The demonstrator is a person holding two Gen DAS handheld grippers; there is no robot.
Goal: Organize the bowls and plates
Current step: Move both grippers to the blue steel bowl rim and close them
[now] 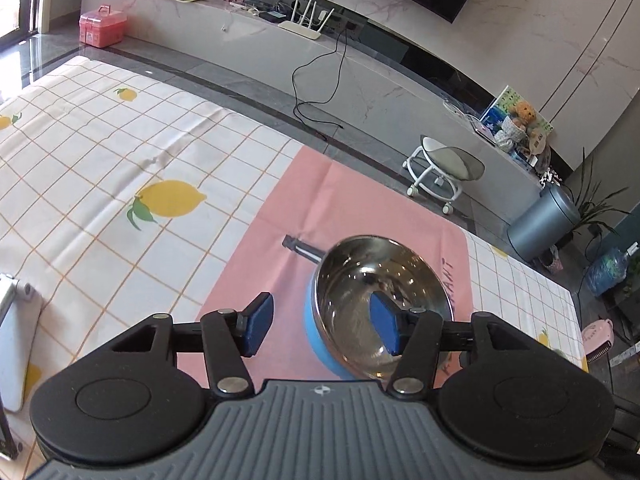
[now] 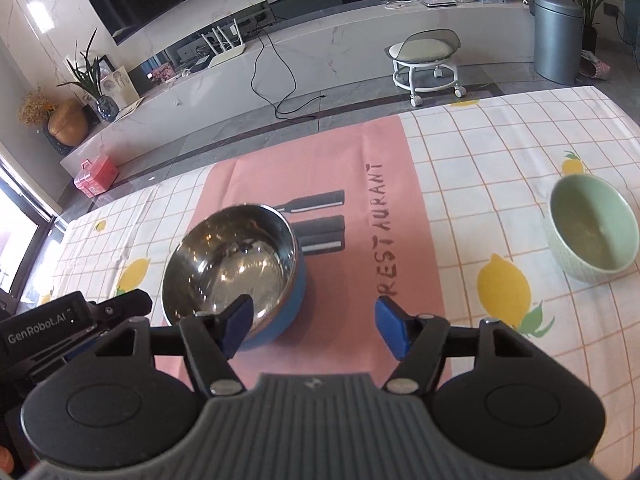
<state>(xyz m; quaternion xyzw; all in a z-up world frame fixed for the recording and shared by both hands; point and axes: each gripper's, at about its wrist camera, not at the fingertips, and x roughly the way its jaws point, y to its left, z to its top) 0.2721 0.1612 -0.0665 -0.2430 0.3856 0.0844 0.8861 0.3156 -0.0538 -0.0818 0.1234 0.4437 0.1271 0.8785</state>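
Both grippers open, nothing held. Left gripper [image 1: 322, 326]: jaws apart, right pad in front of the steel bowl [image 1: 380, 300], no squeeze visible. Right gripper [image 2: 314, 326]: jaws apart over the pink mat [image 2: 348, 168], left pad overlapping the bowl's near rim. Bowl upright on the mat, blue outside. Green bowl [image 2: 594, 228] at 2 o'clock in the right view, on the lemon cloth [image 2: 500, 152], well apart from the steel one.
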